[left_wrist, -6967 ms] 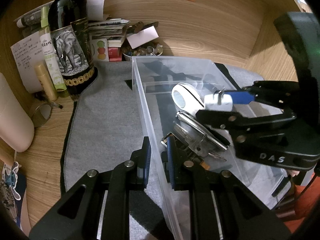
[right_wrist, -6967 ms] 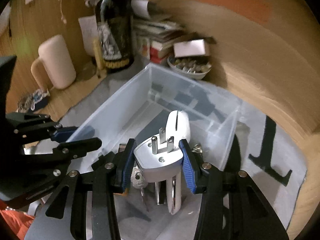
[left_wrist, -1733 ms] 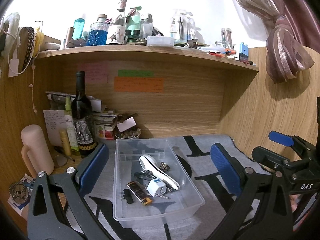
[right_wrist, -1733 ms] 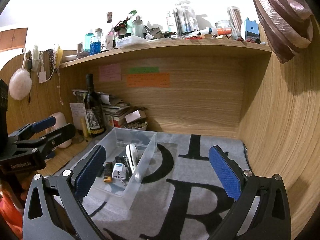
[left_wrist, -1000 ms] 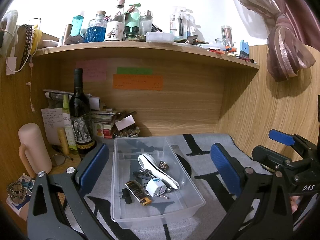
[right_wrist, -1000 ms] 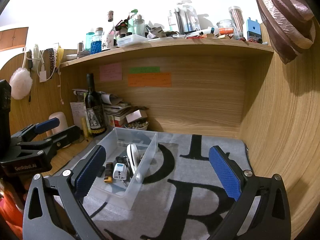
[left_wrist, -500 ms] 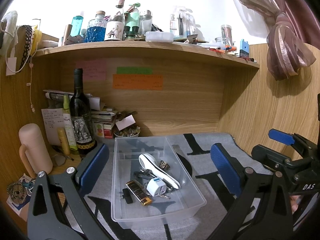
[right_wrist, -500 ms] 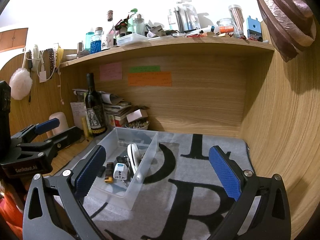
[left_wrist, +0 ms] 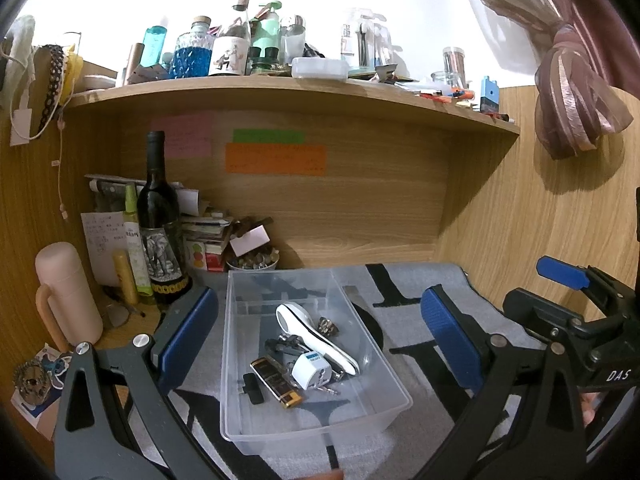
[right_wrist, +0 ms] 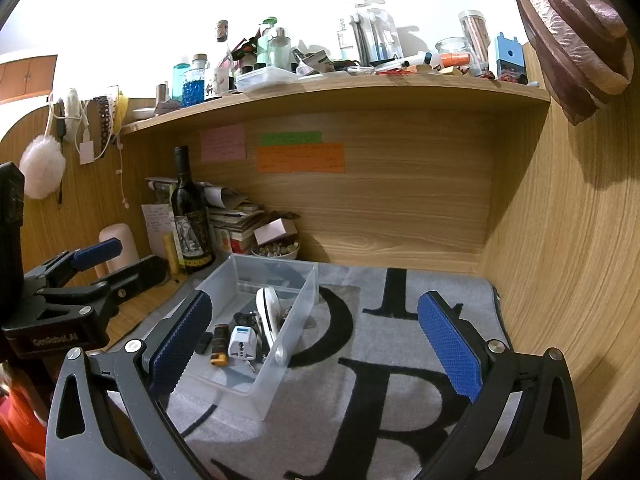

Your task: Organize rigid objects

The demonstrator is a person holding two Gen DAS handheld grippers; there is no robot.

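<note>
A clear plastic bin sits on the grey lettered mat. Inside lie a white plug adapter, a long white device, a black and gold lighter, a small black piece, and keys. My left gripper hangs wide open above and in front of the bin, with nothing in it. My right gripper is also wide open and holds nothing, to the right of the bin. Each gripper shows at the edge of the other's view.
A dark wine bottle, a pink mug, stacked papers and a bowl of small items crowd the back left corner. Wooden walls close the back and right. A cluttered shelf runs overhead.
Seven seconds ago the right gripper held the white adapter over the bin and the left was shut on the bin wall. Both are open and drawn back; over the last second almost nothing moved.
</note>
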